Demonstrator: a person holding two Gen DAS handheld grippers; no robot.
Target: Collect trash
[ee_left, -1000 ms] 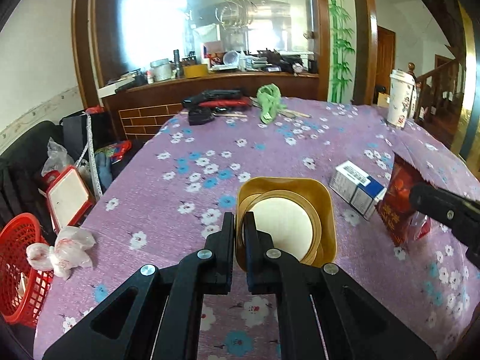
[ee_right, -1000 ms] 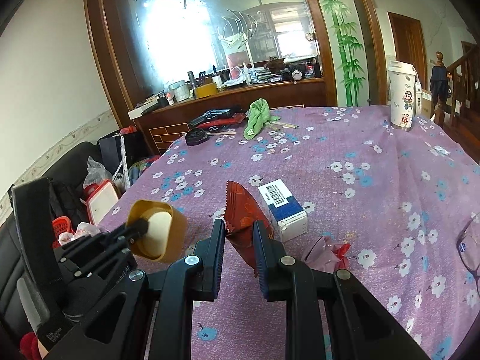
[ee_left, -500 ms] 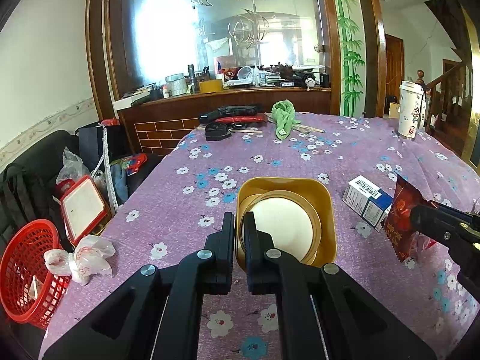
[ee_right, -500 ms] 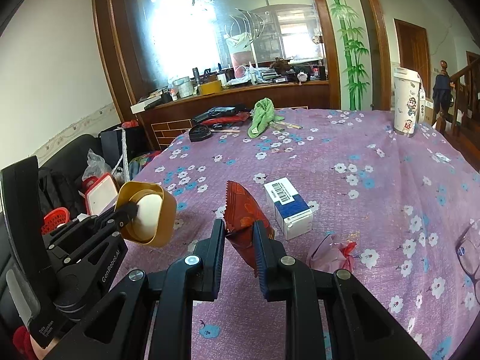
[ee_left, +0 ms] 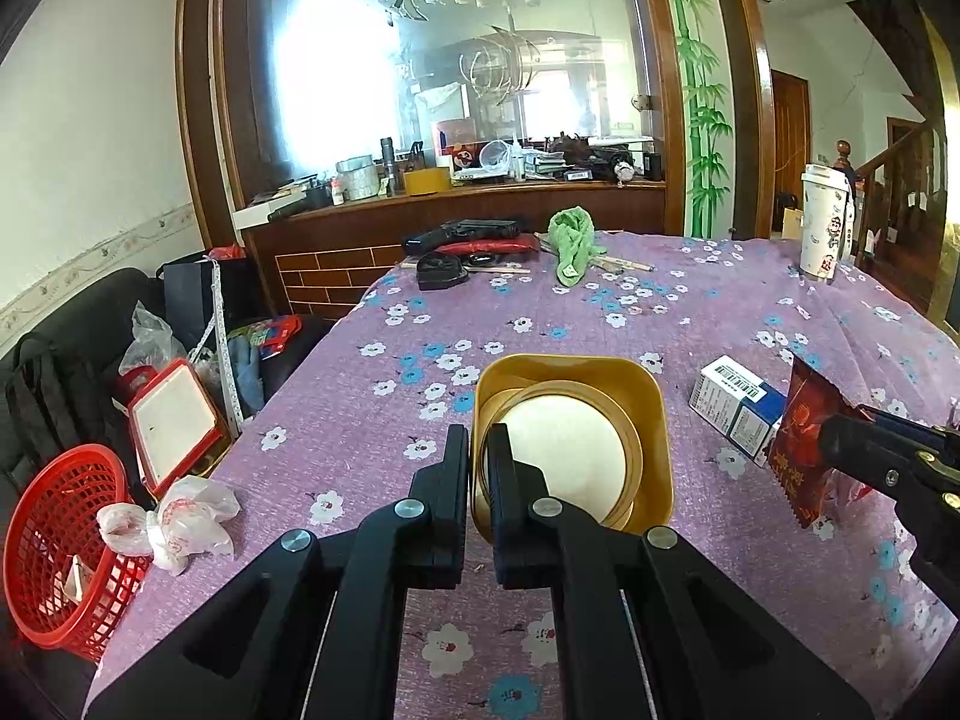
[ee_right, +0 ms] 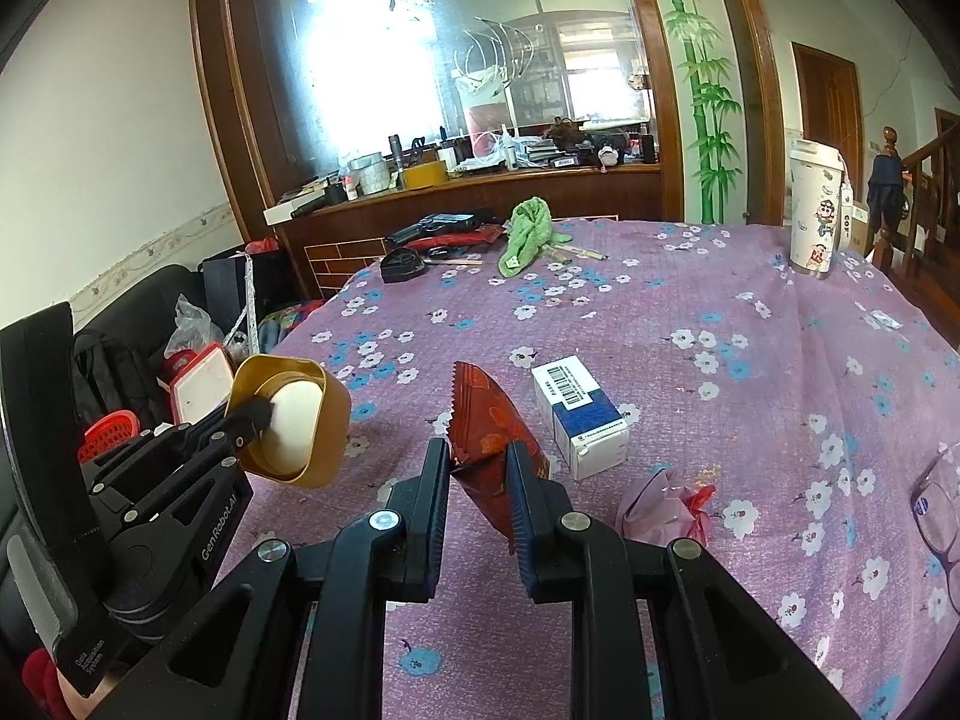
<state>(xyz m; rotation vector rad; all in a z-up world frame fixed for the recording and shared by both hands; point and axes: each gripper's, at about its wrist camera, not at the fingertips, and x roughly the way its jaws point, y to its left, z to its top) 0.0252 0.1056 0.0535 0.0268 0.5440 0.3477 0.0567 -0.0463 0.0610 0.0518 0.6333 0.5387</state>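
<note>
Purple floral cloth covered the surface (ee_left: 690,300), which we found cluttered at its far end with a green rag (ee_left: 573,243) and a tall printed cup (ee_left: 822,222). We noted the left tongs (ee_left: 478,468) pinched together on the wall of a gold tub (ee_left: 651,420), lifted clear of the cloth with its white base facing the camera. The right tongs (ee_right: 478,468) were clamped on a red snack wrapper (ee_right: 486,414), also raised. A blue-and-white carton (ee_right: 579,414) and a crumpled pink wrapper (ee_right: 660,501) lay uncollected on the cloth, just beside the right tongs. A red basket (ee_left: 57,546), in our judgement the likely bin, sat off the left edge of the surface, with a knotted white bag (ee_left: 174,516) at the edge beside it. We judged several risks. The tub was gripped by one thin wall only and could pivot or slip free during a swing toward the basket. The wrapper was slick and held near a fold, so it might slide out. Both loads travelling left together could collide. The white bag could be knocked off the edge.
</note>
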